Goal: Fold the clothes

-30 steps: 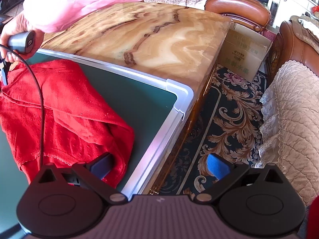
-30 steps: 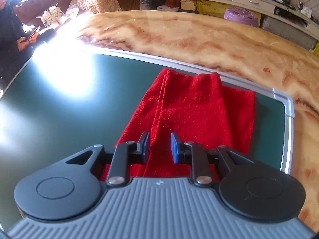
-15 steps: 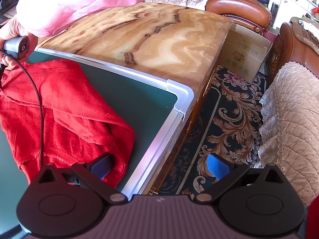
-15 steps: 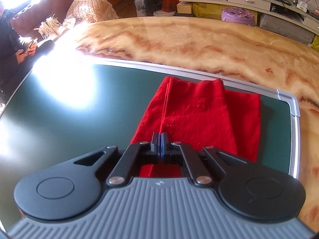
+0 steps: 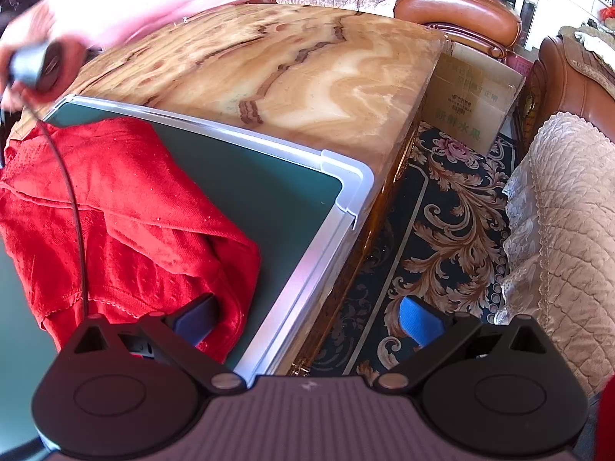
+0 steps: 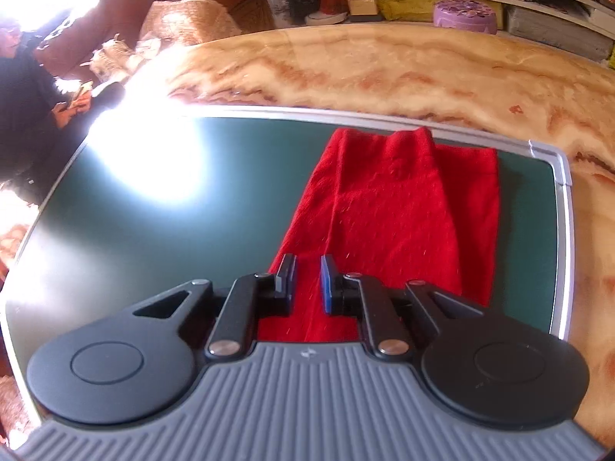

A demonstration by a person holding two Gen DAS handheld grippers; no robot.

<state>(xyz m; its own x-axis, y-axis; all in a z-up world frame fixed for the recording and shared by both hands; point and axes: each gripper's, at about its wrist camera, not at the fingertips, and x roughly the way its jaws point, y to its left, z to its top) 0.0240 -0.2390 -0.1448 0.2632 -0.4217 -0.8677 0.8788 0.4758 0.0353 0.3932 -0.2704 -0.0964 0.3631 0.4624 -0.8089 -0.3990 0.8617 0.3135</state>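
On the green mat of the marble worktop, near its far right corner, lies the red garment — folded into a long strip. Right tongs: jaws slightly parted above the garment's near end, gripping nothing. Left tongs: spread wide, empty — one pad over the garment's crumpled corner, the other past the worktop edge over the carpet.

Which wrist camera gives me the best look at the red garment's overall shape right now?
The right wrist view: the red garment lies lengthwise as a folded strip on the green board. The left wrist view shows only a rumpled end, partly behind a fingertip.
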